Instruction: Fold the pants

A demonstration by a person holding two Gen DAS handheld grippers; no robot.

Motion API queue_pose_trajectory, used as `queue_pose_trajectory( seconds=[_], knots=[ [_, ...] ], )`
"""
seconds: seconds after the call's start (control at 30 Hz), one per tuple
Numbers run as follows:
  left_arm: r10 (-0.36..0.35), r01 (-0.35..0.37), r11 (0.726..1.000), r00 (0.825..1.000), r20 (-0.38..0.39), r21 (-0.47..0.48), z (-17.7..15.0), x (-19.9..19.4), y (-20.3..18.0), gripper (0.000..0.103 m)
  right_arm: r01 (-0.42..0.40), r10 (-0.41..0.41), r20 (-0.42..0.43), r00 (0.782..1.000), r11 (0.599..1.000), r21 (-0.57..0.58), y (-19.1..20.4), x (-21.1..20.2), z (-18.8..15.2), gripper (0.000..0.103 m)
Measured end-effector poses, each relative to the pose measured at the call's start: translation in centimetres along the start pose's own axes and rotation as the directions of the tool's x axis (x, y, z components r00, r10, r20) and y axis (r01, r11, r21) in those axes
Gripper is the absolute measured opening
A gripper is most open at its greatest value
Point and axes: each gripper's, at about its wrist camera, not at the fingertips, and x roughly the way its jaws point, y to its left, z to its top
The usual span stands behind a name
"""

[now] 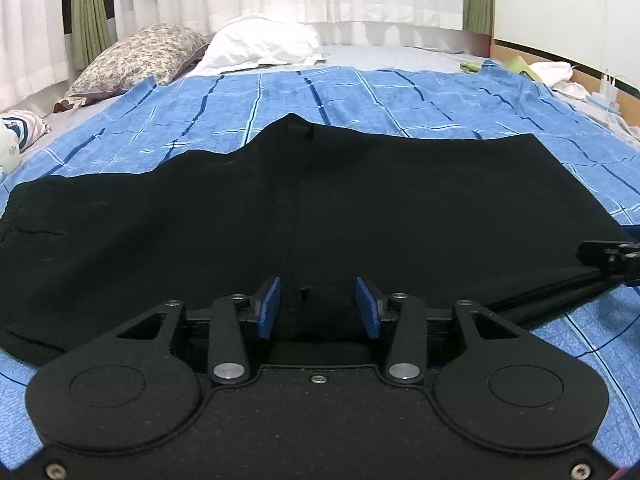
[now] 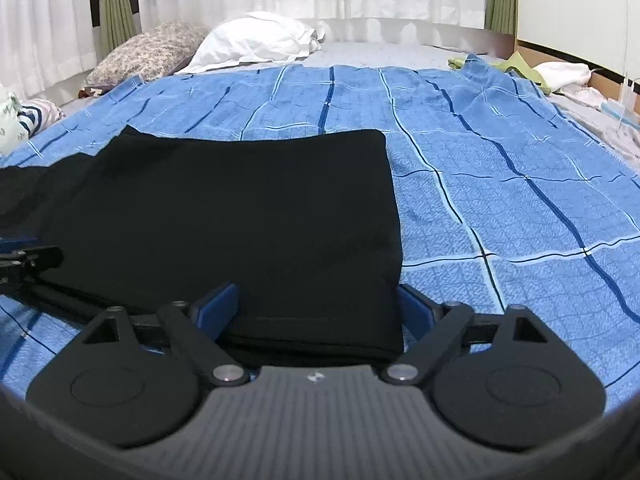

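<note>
Black pants lie spread on a blue checked blanket, with a raised peak at the far edge. My left gripper is open, its blue pads either side of the near edge of the pants. My right gripper is open wide around the near right corner of the pants, with the fabric lying between its blue pads. The right gripper's tip shows at the right edge of the left wrist view. The left gripper's tip shows at the left edge of the right wrist view.
A flowered pillow and a white pillow lie at the head of the bed under white curtains. Striped cloth lies at the left. Green and white cloths and a wooden bed frame are at the far right.
</note>
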Motion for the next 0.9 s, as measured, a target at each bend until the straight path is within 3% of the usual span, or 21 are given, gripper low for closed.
queue_pose_trajectory(
  seconds=[0.23, 0.37, 0.5, 0.6, 0.73, 0.9],
  knots=[
    [-0.001, 0.001, 1.0, 1.0, -0.008, -0.025, -0.3, -0.4, 1.3, 0.045, 0.013, -0.014, 0.009, 1.0, 0.997, 0.074, -2.8, -2.4, -0.1, 0.093],
    [0.011, -0.011, 1.0, 1.0, -0.002, -0.014, -0.4, -0.4, 1.1, 0.045, 0.174, -0.175, -0.029, 0.984, 0.984, -0.038, -3.1, -2.9, -1.0, 0.093],
    [0.009, -0.009, 1.0, 1.0, -0.002, -0.017, -0.4, -0.4, 1.1, 0.045, 0.223, -0.225, -0.03, 0.974, 0.973, -0.057, -3.2, -3.7, -1.4, 0.094],
    [0.01, -0.01, 1.0, 1.0, -0.002, -0.015, -0.4, -0.4, 1.0, 0.045, 0.19, -0.19, 0.003, 0.982, 0.981, -0.031, -3.2, -4.4, -1.6, 0.093],
    [0.012, -0.012, 1.0, 1.0, 0.0, -0.011, -0.4, -0.4, 0.8, 0.046, 0.05, -0.05, 0.001, 0.999, 0.996, 0.079, -3.7, -4.4, -1.3, 0.093],
    [0.006, -0.006, 1.0, 1.0, 0.0, -0.025, -0.5, -0.5, 1.0, 0.046, -0.031, 0.034, -0.014, 0.999, 0.982, 0.185, -3.2, -3.3, -1.0, 0.09]
  ],
)
